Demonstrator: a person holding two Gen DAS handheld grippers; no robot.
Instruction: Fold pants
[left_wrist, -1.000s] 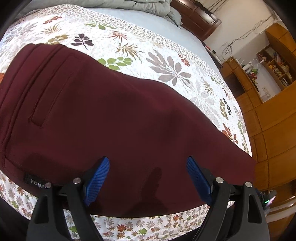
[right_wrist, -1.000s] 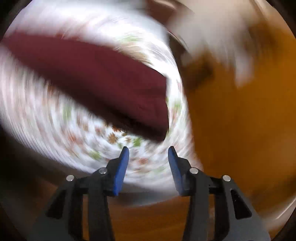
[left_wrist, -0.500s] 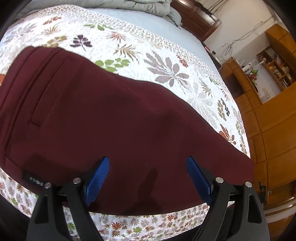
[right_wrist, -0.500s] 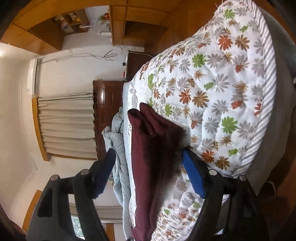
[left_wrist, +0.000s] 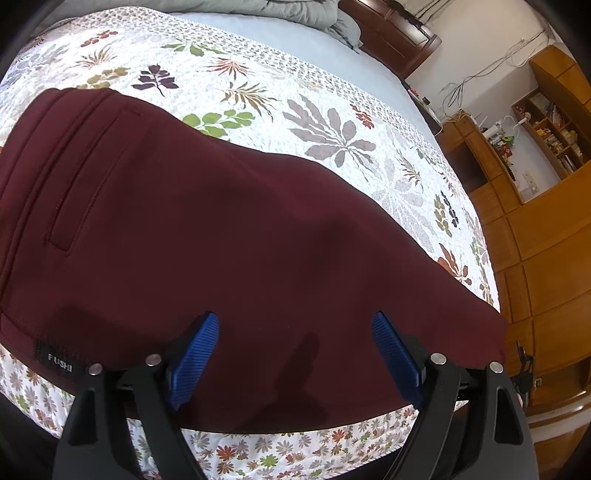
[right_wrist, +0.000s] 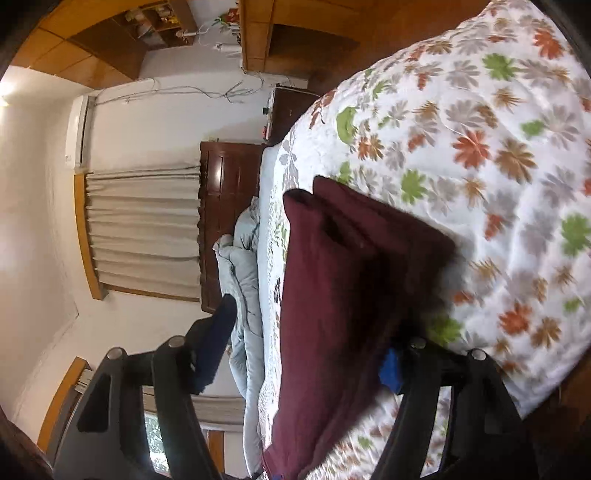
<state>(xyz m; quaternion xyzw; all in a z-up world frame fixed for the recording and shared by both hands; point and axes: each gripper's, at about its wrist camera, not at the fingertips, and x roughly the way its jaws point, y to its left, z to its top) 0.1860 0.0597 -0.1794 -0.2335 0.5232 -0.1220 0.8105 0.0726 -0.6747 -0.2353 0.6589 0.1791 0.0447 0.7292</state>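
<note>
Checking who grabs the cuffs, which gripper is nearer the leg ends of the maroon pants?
Right. The right gripper straddles the leg ends, jaws closing. The left gripper hovers open over the pants' middle.

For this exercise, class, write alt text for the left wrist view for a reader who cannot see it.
Dark red pants lie flat across a floral quilt on a bed, with the open left claw hovering over their near edge, gripping nothing. Wooden cabinets stand at the right.

Left hand-held gripper (left_wrist: 291, 354) wide open, right hand-held gripper (right_wrist: 306, 343) closing
</note>
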